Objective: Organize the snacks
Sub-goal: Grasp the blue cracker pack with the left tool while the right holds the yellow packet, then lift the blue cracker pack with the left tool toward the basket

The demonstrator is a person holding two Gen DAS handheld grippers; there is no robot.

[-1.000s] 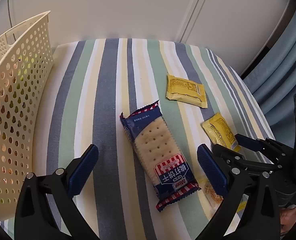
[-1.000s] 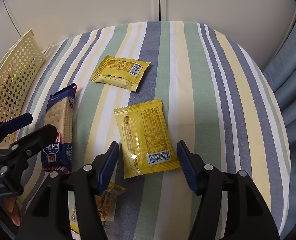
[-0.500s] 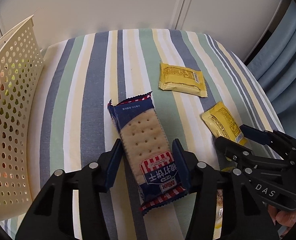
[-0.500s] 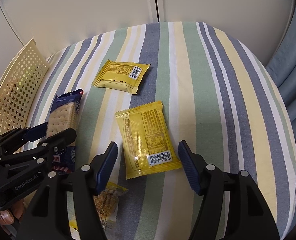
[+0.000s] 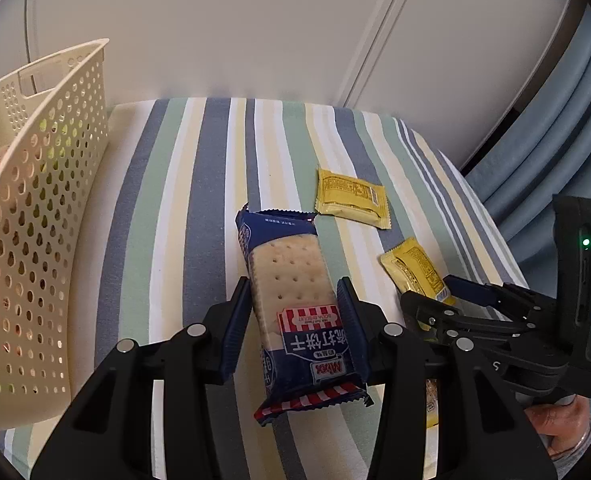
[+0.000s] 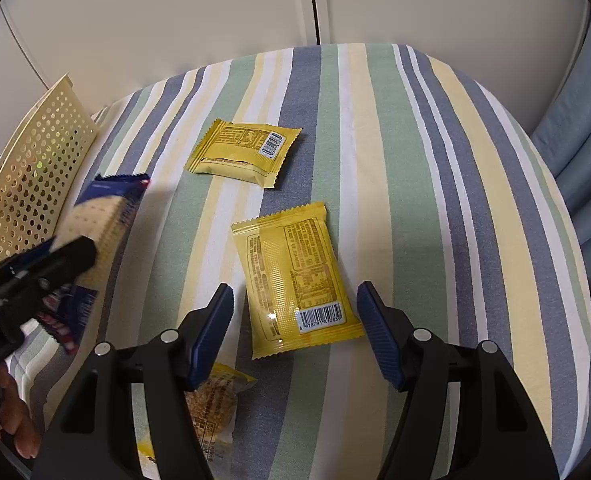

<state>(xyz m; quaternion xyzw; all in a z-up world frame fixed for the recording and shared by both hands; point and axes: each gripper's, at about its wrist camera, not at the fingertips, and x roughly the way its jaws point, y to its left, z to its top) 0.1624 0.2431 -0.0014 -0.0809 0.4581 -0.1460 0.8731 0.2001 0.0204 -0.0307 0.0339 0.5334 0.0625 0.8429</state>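
My left gripper [image 5: 295, 312] is shut on the blue soda cracker pack [image 5: 291, 300], which is lifted off the striped cloth and tilts up at its far end. From the right wrist view the same cracker pack [image 6: 95, 220] appears at the left, blurred, held by the left gripper [image 6: 47, 256]. My right gripper [image 6: 293, 316] stands open, its blue pads on either side of a yellow snack packet [image 6: 295, 276] lying flat, barcode up. That packet [image 5: 413, 270] also shows in the left wrist view, just beyond the right gripper [image 5: 455, 296]. A second yellow packet [image 6: 243, 152] lies farther back.
A cream perforated basket [image 5: 27, 216] stands at the left edge of the striped table [image 6: 415, 160], with something inside behind its wall. A small clear-wrapped biscuit [image 6: 211, 400] lies under my right gripper's left finger. Blue curtains [image 5: 555, 128] hang off the right side. A hand [image 5: 555, 424] holds the right gripper.
My left gripper went from wide open around the cracker pack to shut on it, then raised it off the cloth. The right gripper stayed open and edged slightly towards the yellow packet.
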